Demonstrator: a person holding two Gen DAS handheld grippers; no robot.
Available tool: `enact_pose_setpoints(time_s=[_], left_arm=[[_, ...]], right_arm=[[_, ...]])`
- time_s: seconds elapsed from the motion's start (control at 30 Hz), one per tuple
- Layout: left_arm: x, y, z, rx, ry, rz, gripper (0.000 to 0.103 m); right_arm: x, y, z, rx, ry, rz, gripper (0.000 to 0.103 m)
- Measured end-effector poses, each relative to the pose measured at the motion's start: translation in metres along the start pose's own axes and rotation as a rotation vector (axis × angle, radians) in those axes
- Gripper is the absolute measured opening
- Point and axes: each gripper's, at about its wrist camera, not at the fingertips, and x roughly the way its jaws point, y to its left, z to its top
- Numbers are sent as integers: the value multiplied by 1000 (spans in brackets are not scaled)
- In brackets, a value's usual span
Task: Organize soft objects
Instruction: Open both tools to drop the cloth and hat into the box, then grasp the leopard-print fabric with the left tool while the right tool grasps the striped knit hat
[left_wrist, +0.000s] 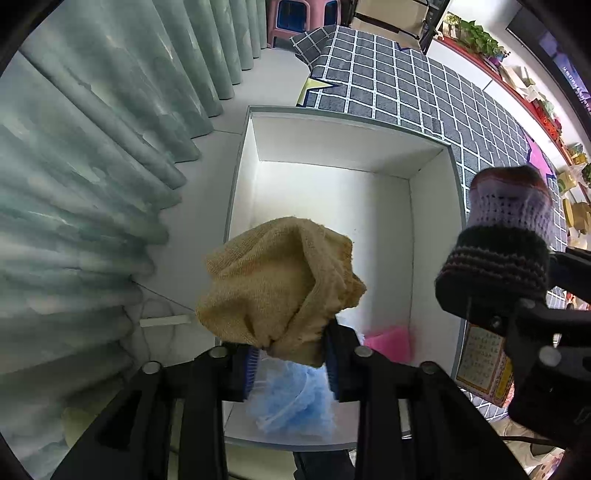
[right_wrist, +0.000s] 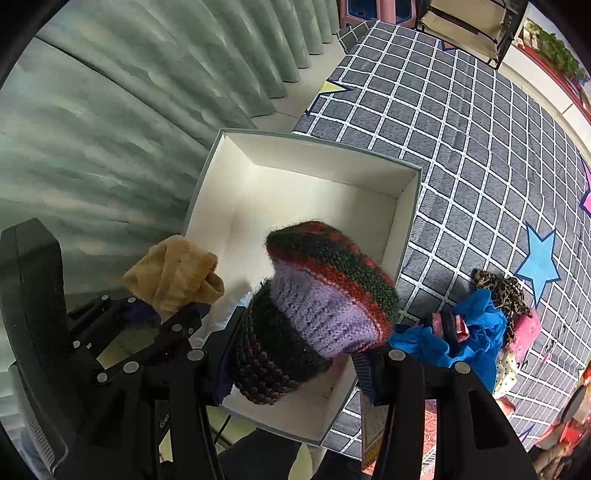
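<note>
A white box with a grey rim (left_wrist: 351, 118) (right_wrist: 317, 142) stands open on the floor below both grippers. My left gripper (left_wrist: 291, 354) points down over its near end, shut on a bunched tan cloth (left_wrist: 280, 280) that hangs between the blue pads. Under it in the box lie a pale blue mesh bundle (left_wrist: 295, 398) and a pink piece (left_wrist: 388, 343). My right gripper (right_wrist: 295, 369) is shut on a knitted hat (right_wrist: 325, 295) striped purple, red, green and black, over the box's right side. The hat (left_wrist: 506, 229) and tan cloth (right_wrist: 177, 273) show in the other views too.
Green curtains (left_wrist: 92, 166) hang left of the box. A grey checked cover with stars (right_wrist: 480, 147) lies to the right, carrying a pile of soft things: a blue cloth (right_wrist: 469, 332), a leopard-print piece (right_wrist: 502, 291), a pink piece (right_wrist: 524, 332). A printed packet (left_wrist: 484, 365) leans by the box.
</note>
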Motion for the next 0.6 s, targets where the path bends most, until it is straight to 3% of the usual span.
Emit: enact_pose_setpoints(time_s=[0.23, 0.3, 0.4, 0.6], left_arm=[[-2, 0, 0, -31, 3, -33, 86], [-3, 3, 0, -61, 1, -61, 88], [-7, 6, 2, -104, -13, -86, 102], [-16, -1, 8, -133, -49, -204, 103]], right_arm=[[-6, -11, -1, 42, -28, 52, 82], [-8, -17, -1, 68, -28, 54, 84], [-13, -27, -4, 102, -29, 43, 84], [-41, -66, -13, 190, -81, 25, 84]])
